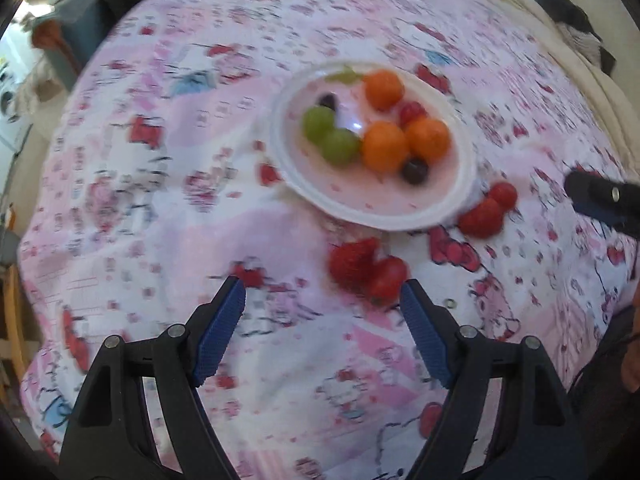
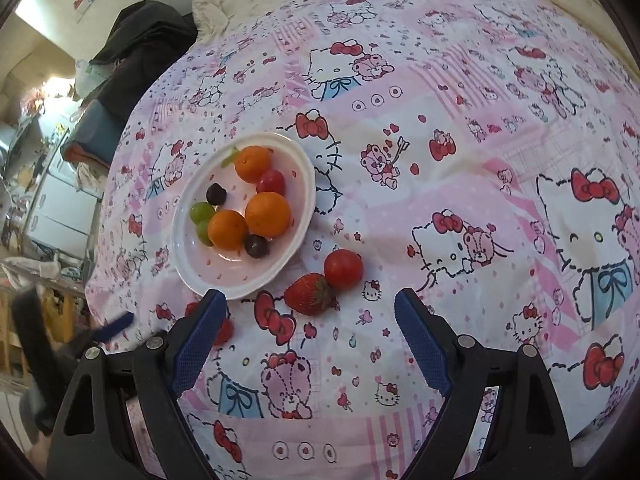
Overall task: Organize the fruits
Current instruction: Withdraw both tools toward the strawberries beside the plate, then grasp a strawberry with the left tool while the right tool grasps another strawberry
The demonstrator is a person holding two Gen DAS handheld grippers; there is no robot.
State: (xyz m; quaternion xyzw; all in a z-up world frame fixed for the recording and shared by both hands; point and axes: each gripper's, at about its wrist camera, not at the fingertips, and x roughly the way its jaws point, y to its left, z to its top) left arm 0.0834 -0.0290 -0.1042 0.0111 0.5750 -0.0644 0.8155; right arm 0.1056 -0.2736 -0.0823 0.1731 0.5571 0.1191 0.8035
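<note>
1. Left wrist view, blurred. Left gripper (image 1: 323, 294) spread wide, nothing between its pads, low over the cloth (image 1: 160, 200). A strawberry (image 1: 352, 264) and a tomato (image 1: 387, 278) lie touching just ahead of the right pad, off the plate (image 1: 460, 208). A second red pair (image 1: 488, 210) sits just beside the plate's rim; the right gripper's tip (image 1: 600, 196) shows at the frame's edge near it.
2. Right wrist view, sharp. Right gripper (image 2: 308, 312) also spread and empty. Strawberry (image 2: 310, 294) and tomato (image 2: 343, 269) touch, just ahead of the jaws, beside the plate (image 2: 188, 276).
3. Handling, my guess: the strawberry is soft and bruises easily, so pinch gently across its broad shoulders. The tomato is smooth and round and likely to squirt free, so grip across its middle.
4. Looks: glossy red, both whole. Plate holds three oranges (image 2: 267, 214), green grapes (image 2: 202, 212), dark grapes (image 2: 256, 245) and one tomato (image 2: 271, 182).
</note>
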